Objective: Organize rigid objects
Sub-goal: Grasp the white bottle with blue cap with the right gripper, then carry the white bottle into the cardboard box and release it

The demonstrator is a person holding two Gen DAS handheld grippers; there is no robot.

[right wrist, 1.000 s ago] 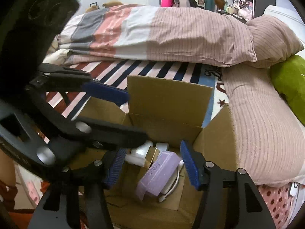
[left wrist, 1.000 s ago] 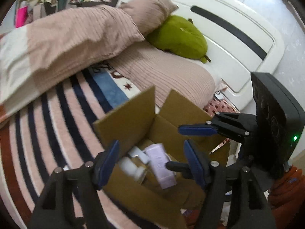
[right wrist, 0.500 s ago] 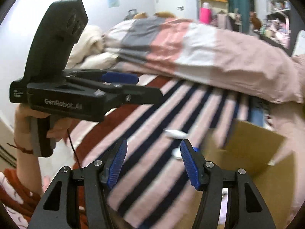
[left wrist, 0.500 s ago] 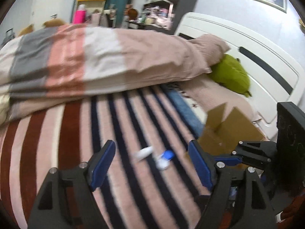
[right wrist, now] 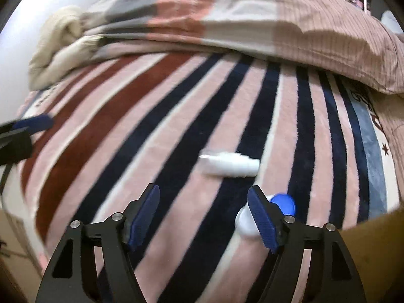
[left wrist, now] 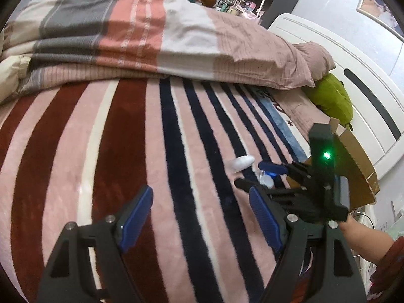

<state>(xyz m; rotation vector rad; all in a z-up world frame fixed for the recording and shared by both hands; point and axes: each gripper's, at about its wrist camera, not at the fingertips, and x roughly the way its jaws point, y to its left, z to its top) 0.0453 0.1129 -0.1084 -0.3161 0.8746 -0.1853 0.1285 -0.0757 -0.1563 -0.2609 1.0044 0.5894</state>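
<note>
Both swung off cardboard box [left wrist: 353, 166] since 1 s ago | right gripper [right wrist: 204, 212] spread, empty; white bottle [right wrist: 229, 166] at 12 | left gripper [left wrist: 199, 217] spread | next pick likely.

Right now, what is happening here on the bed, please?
A person holds a two-finger gripper in each hand above a striped blanket. Both the left gripper and the right gripper are open and hold nothing. Two small things lie loose on the blanket: a white bottle on its side and a white container with a blue cap, which lies beside one of the right gripper's fingers. An open cardboard box stands to the right.
</note>
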